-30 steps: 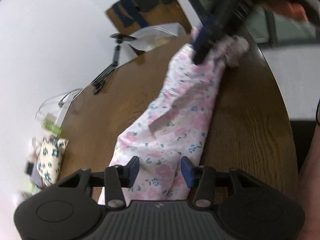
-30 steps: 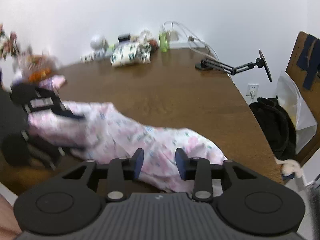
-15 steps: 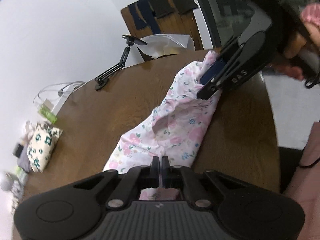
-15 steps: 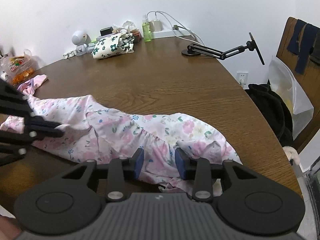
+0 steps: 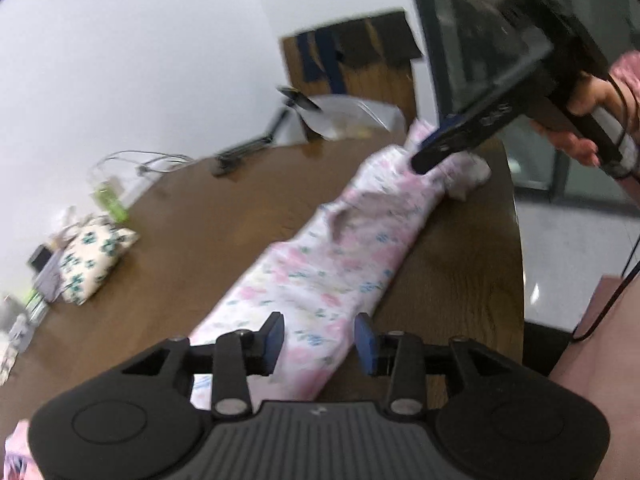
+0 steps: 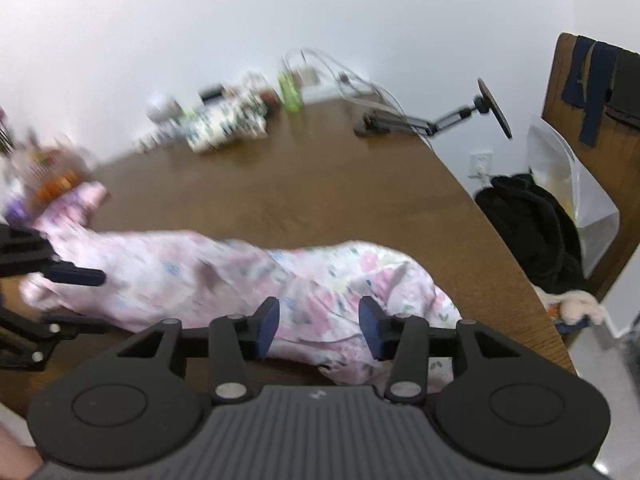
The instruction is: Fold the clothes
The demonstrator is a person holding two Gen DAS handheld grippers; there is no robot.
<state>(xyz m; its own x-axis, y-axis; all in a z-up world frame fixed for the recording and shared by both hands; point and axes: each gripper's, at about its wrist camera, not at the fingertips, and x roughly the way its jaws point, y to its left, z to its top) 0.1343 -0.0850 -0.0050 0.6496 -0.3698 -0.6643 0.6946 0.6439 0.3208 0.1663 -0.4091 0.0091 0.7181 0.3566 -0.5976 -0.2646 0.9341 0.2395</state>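
One pink floral garment lies bunched lengthwise across the brown table.

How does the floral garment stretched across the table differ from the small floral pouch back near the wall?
The floral garment is pink-flowered on pale cloth; the floral pouch is cream with dark green flowers. The garment lies long and limp along the near table edge; the pouch is short and plump. The garment lies between the open jaws of the left gripper and right gripper; the pouch sits apart among the clutter. Both rest on the table.
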